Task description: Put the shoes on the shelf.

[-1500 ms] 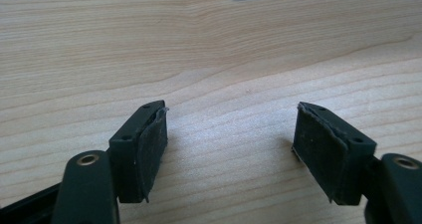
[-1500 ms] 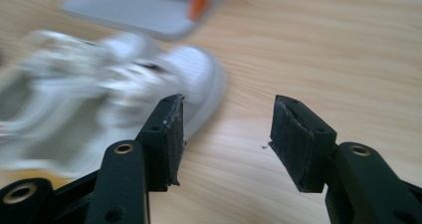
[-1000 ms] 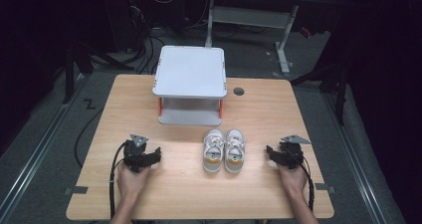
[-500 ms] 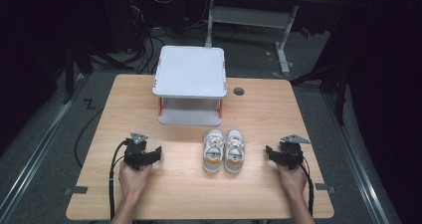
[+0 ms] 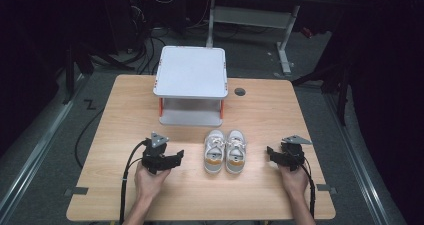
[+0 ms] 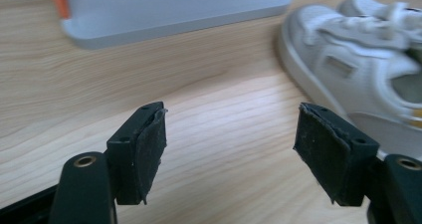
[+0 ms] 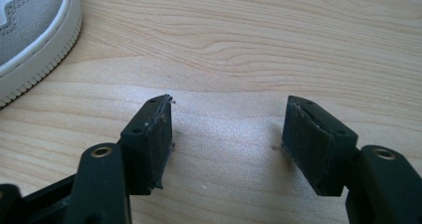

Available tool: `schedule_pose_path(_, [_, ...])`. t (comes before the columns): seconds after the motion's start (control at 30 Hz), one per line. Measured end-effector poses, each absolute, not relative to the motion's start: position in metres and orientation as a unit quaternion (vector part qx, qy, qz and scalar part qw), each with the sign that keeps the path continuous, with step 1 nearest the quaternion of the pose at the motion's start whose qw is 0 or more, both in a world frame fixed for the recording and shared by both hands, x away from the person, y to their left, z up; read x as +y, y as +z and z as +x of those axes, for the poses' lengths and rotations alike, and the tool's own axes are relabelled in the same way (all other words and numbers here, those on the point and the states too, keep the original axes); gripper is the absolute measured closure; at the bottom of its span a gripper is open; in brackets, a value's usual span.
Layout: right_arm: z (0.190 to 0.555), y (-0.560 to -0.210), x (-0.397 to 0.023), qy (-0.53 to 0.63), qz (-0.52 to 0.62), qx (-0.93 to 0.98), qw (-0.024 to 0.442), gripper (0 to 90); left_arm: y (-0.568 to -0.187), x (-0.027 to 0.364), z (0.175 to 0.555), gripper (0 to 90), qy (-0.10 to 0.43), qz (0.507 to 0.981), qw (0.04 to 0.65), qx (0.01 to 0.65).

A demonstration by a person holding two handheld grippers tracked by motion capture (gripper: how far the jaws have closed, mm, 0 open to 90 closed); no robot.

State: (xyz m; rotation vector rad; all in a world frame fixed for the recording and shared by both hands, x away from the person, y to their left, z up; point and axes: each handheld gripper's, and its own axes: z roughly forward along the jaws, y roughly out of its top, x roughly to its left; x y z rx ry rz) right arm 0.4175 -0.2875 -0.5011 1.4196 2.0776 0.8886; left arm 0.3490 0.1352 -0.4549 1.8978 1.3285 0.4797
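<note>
A pair of small white and grey shoes [image 5: 225, 150] with orange heel patches stands side by side on the wooden table [image 5: 115, 115], toes toward the shelf. My left gripper [image 5: 177, 157] hovers left of the pair, pointing at it. Its jaws have just been closing a little and are open with nothing between them. In the left gripper view the left gripper [image 6: 229, 149] has the left shoe [image 6: 358, 59] just beyond its right pad. My right gripper [image 5: 270, 152] sits right of the pair. Its jaws have just been opening and hold nothing. The right gripper [image 7: 229, 139] faces bare wood, a shoe's side [image 7: 30, 25] at upper left.
A white two-level shelf [image 5: 191, 72] with orange posts stands at the table's back centre; its lower plate [image 6: 169, 10] lies ahead of the left gripper. A round cable hole [image 5: 240, 91] sits to the shelf's right. Dark floor, cables and desk legs surround the table.
My left gripper has moved right toward the shoes and lifted slightly off the table. The right gripper and the shoes have stayed where they were.
</note>
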Motion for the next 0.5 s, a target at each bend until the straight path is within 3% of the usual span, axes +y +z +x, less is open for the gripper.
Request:
schedule_pose_path(0.13, [0.417, -0.501, -0.287, 0.324, 0.517, 0.757, 0.235, 36.3, -0.45, 0.113, 0.346, 35.1, 0.17, 0.757, 0.384, 0.5])
schedule_pose_path(0.5, [0.417, -0.501, -0.287, 0.324, 0.518, 0.756, 0.235, 36.2, -0.437, 0.056, 0.35, 34.5, 0.147, 0.786, 0.387, 0.46])
